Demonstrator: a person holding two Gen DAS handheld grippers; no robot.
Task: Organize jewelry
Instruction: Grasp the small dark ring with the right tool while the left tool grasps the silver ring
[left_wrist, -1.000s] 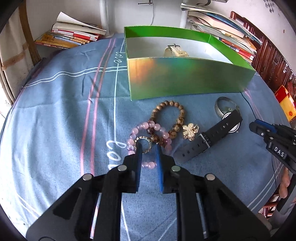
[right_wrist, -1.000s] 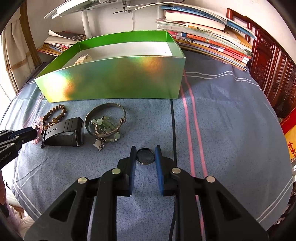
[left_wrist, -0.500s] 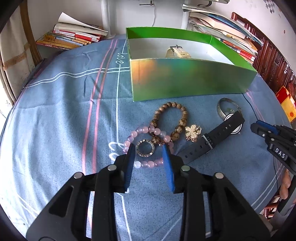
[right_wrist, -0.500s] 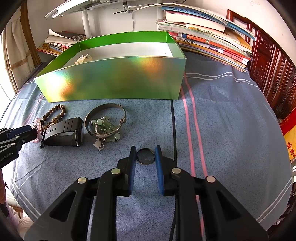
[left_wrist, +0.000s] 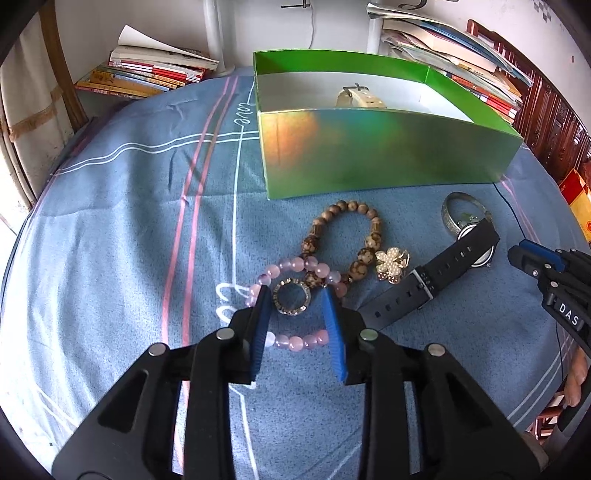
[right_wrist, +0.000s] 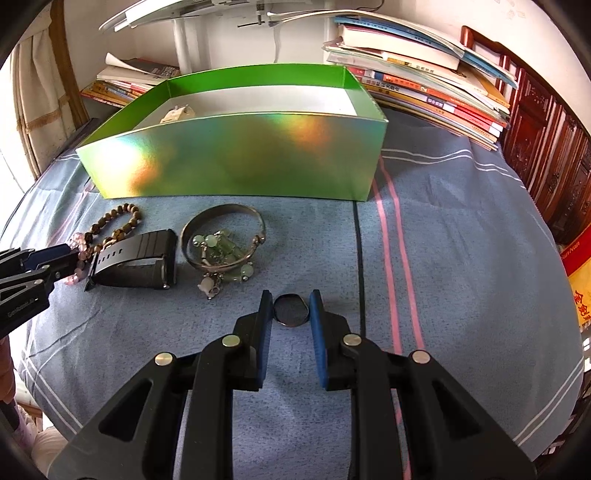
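Left tongs (left_wrist: 293, 301) parted wide, straddling the small sparkly ring (left_wrist: 291, 297), which lies flat on the blue cloth of the surface (left_wrist: 110, 221) inside the loop of the pink bead bracelet (left_wrist: 291, 341); both blue pads stand just clear of the ring's rim, nothing gripped, and whether the pad tips touch the pink beads cannot be told. Ring sits dead ahead between the pads, no long axis to speak of, so closing in place looks enough, though the pink beads crowd both sides and could get pinched along with it. Taking the green box (left_wrist: 369, 155) as landmark: ring lies well in front of its near wall, toward its left end; the brown bead bracelet (left_wrist: 343, 236) lies between ring and box, touching the pink one; the pearl flower brooch (left_wrist: 391, 260) just beside the brown beads; the black watch (left_wrist: 436, 277) further right, its strap slanting toward the box. Right tongs (right_wrist: 291, 308) narrowed around a dark oval piece (right_wrist: 291, 309), pads at or very near its edges; cannot tell if it is truly clamped or lifted. It sits in front of the box's right half, with the silver bangle and its green bead charms (right_wrist: 223, 240) between. Left tongs clearly nearer the ring. Box open-topped, holding one pale watch-like item (left_wrist: 360, 98) near its back wall; otherwise bare white floor.
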